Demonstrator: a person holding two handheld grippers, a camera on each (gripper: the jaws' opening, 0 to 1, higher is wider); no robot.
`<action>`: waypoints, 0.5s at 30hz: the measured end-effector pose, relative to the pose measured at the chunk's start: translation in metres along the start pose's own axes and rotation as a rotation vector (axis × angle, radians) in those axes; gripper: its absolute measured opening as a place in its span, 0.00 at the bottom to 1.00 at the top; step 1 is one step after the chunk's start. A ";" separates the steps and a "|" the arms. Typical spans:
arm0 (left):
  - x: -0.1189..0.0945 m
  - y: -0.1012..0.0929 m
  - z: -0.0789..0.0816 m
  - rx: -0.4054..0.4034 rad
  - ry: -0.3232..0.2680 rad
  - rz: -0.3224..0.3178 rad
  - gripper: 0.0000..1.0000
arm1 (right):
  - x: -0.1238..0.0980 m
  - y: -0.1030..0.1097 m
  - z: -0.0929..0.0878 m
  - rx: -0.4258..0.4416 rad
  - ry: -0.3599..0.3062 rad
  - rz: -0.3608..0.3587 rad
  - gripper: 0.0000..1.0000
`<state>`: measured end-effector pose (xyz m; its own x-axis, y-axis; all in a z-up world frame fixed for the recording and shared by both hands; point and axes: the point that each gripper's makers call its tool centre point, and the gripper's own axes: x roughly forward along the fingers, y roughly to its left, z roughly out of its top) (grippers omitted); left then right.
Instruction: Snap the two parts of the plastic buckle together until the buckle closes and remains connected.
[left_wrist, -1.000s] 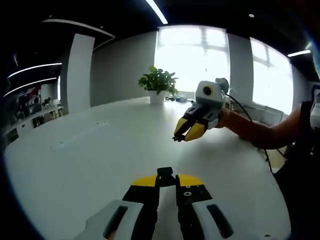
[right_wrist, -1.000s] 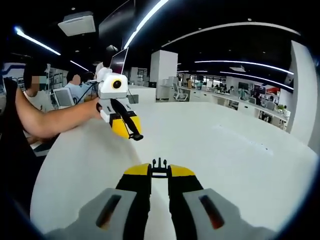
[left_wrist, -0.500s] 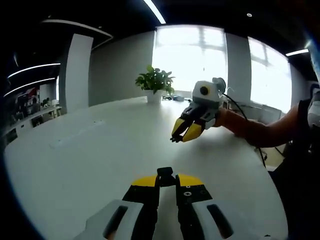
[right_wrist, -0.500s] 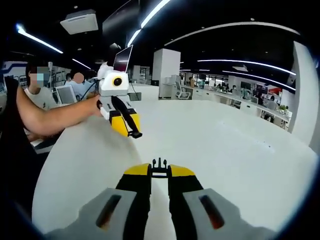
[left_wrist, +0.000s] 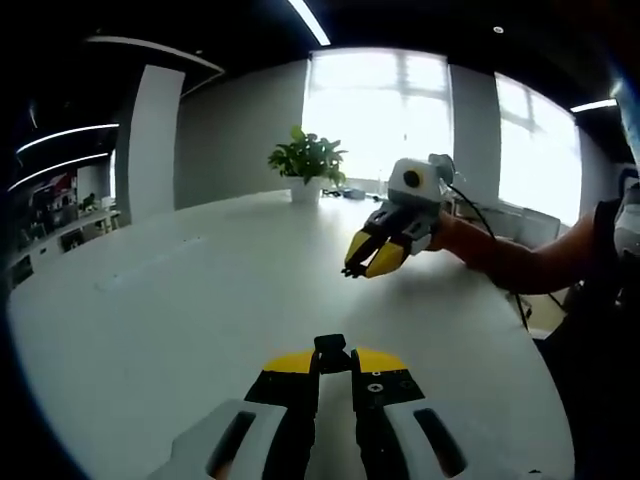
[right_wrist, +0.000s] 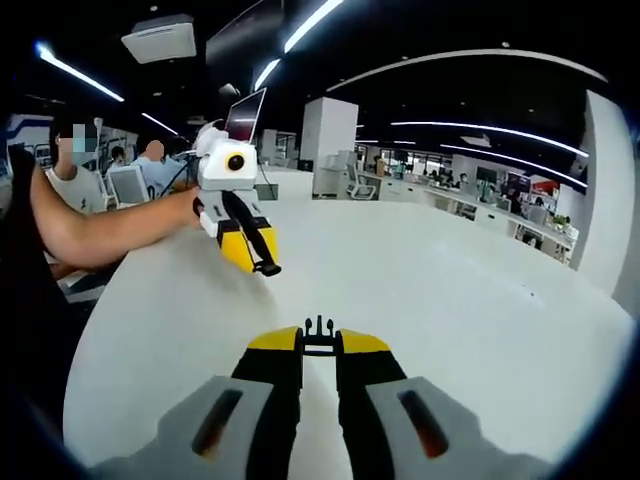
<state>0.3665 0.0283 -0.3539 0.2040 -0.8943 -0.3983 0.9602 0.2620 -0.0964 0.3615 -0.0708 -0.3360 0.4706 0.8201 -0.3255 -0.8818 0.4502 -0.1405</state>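
**Two buckle halves, held apart**

The left tongs (left_wrist: 333, 352) pinch the socket half (left_wrist: 331, 346) at bottom middle. The right tongs (right_wrist: 318, 340) pinch the pronged half (right_wrist: 318, 326), also bottom middle, above the white bench (right_wrist: 450, 290). Line the prongs up straight, then push. Both pieces look tiny and half hidden.

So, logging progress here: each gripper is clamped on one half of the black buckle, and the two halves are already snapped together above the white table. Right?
Not snapped together. The left gripper view shows the right gripper holding its pronged buckle half well apart from the left gripper and its half. The rest holds: both are clamped above the white table.
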 end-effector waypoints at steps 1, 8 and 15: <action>-0.001 -0.001 0.001 -0.002 -0.002 -0.005 0.11 | 0.000 0.001 0.001 0.001 -0.003 0.001 0.10; -0.003 -0.007 -0.002 -0.011 -0.007 -0.021 0.11 | 0.000 0.004 0.001 -0.002 0.000 0.009 0.10; -0.002 -0.011 -0.001 -0.005 -0.009 -0.042 0.11 | -0.001 0.004 0.004 0.003 -0.011 0.011 0.10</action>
<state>0.3554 0.0280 -0.3533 0.1653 -0.9076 -0.3859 0.9671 0.2260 -0.1171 0.3573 -0.0682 -0.3324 0.4613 0.8287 -0.3169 -0.8868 0.4422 -0.1345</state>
